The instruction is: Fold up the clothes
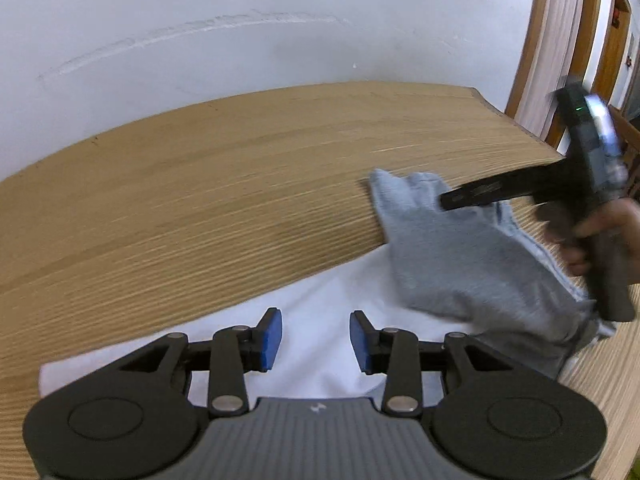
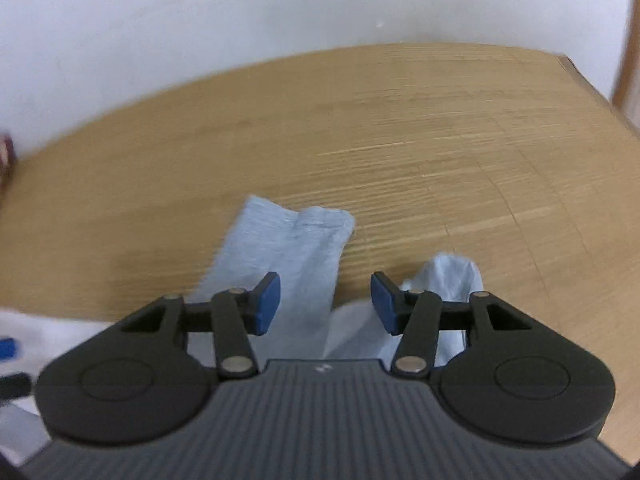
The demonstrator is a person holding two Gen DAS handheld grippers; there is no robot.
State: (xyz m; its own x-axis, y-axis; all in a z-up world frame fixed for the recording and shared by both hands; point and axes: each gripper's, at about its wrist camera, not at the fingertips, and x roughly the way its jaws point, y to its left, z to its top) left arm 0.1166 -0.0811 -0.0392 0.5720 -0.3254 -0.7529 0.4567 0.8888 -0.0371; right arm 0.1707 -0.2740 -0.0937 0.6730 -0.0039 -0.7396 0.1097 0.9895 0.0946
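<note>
A white garment (image 1: 320, 312) lies flat on the wooden table (image 1: 200, 184), with a light grey-blue garment (image 1: 472, 256) lying over its right part. My left gripper (image 1: 316, 340) is open and empty, just above the white cloth. In the right wrist view the grey-blue garment (image 2: 288, 256) shows two leg-like ends stretched away on the table (image 2: 400, 140). My right gripper (image 2: 325, 304) is open and empty above it. The right gripper also shows in the left wrist view (image 1: 448, 200), held by a hand over the grey-blue garment.
A white wall (image 1: 280, 20) runs behind the table's far edge. A wooden door frame and curtain (image 1: 560, 40) stand at the far right. The table's right corner (image 2: 576, 68) is near the door side. The white cloth (image 2: 60, 332) lies at the left.
</note>
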